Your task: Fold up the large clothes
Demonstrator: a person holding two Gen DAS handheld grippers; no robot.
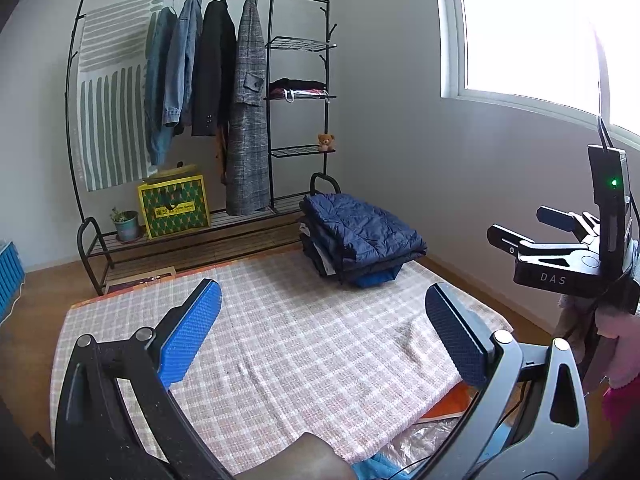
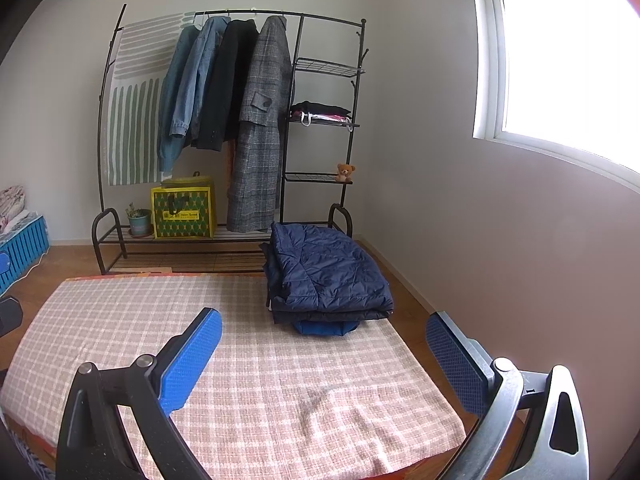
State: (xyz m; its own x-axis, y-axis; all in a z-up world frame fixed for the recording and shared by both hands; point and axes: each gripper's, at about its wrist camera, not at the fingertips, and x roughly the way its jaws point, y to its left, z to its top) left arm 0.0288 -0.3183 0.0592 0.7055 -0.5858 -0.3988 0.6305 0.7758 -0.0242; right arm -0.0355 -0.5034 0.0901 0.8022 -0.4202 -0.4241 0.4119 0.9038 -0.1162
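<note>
Right wrist view: folded navy jacket (image 2: 328,276) lies beyond both grippers' spread, empty fingers (image 2: 192,364).

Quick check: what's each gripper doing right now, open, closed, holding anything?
Left gripper: open, holding nothing.
Right gripper: open, holding nothing.

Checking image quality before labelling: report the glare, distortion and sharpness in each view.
Left wrist view: window blown out white at upper right, clothes rack bowed by fisheye, folded jackets sharp. Right wrist view: the same window overexposed, rack curved, checked cloth evenly lit with soft shadows.
</note>
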